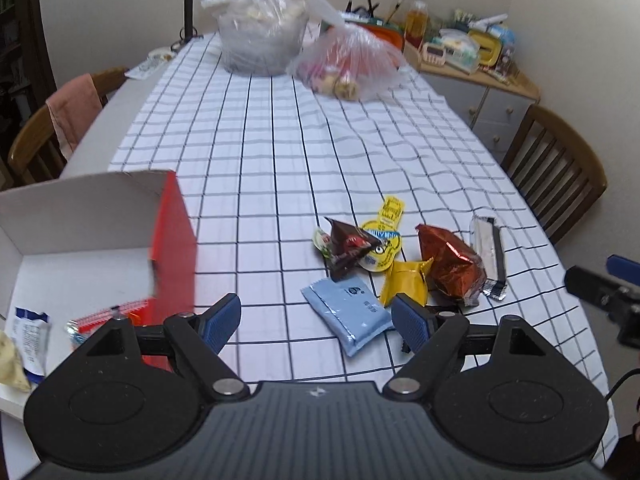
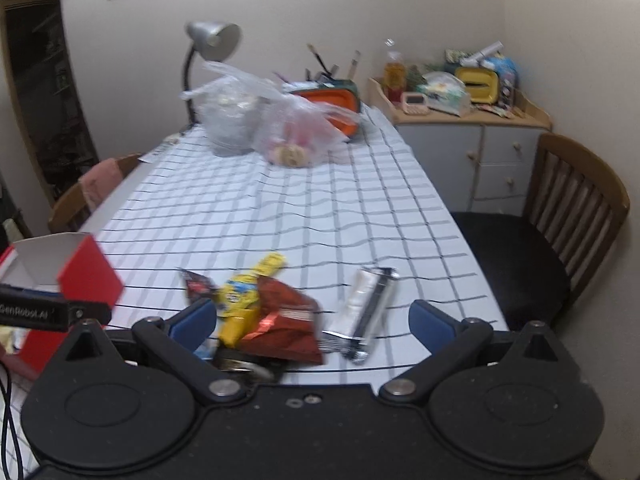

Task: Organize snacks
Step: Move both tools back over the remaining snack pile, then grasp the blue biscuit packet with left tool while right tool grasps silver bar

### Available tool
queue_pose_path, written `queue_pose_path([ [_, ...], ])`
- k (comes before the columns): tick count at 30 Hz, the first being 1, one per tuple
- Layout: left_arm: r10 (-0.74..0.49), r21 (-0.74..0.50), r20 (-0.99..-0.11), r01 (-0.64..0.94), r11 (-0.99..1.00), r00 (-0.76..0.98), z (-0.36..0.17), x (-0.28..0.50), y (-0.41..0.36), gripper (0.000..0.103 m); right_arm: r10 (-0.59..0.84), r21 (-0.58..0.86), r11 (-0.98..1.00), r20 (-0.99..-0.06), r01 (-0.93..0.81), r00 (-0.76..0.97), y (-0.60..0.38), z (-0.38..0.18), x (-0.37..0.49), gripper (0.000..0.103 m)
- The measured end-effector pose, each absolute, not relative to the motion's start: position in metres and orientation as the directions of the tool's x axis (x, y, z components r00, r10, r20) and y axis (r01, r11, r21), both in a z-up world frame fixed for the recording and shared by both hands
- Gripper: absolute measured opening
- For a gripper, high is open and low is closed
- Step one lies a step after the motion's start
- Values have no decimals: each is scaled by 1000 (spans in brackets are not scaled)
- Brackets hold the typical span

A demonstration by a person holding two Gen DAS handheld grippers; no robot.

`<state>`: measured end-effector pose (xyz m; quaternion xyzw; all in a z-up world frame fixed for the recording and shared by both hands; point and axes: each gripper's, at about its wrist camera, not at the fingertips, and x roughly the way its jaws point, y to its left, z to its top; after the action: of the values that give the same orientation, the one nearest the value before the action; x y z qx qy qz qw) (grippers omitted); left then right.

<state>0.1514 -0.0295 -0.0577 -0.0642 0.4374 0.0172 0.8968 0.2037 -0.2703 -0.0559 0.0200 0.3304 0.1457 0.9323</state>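
Both grippers hang over the checked cloth (image 1: 280, 152) with nothing in them, which suits a moment between picks. The left gripper (image 1: 316, 320) has its jaws wide apart and empty; the blue packet (image 1: 346, 314) lies just ahead and slightly right of its tips, partly inside the gap but untouched, so it looks like the likeliest next pick. Further ahead and to the right sits the rest of the loose pile: a dark pouch (image 1: 348, 250), a yellow pack (image 1: 384, 236), a small yellow sachet (image 1: 404, 280), a red foil bag (image 1: 452, 264) and a silver bar (image 1: 488, 256). To the left of this gripper, close by, stands the red box (image 1: 172, 248), open on top, with a few snacks already inside, so it seems to be the collecting place. The right gripper (image 2: 312, 324) is likewise wide open and empty, its tips straddling the foil bag and bar from above without contact.
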Motion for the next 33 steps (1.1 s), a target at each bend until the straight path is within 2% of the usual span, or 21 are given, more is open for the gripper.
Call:
queue_pose_path([
  [11, 56, -53, -860, -197, 979, 507, -104, 196, -55, 83, 237, 89, 966, -669, -242, 705, -293, -94, 260, 101],
  [25, 37, -85, -926, -303, 949, 376, -142, 229, -59, 82, 228, 92, 965, -758, -247, 611, -284, -128, 316, 96],
  [33, 34, -88, -936, -326, 941, 350, -145, 241, -68, 82, 207, 79, 966, -809, -248, 550, -270, -141, 339, 88],
])
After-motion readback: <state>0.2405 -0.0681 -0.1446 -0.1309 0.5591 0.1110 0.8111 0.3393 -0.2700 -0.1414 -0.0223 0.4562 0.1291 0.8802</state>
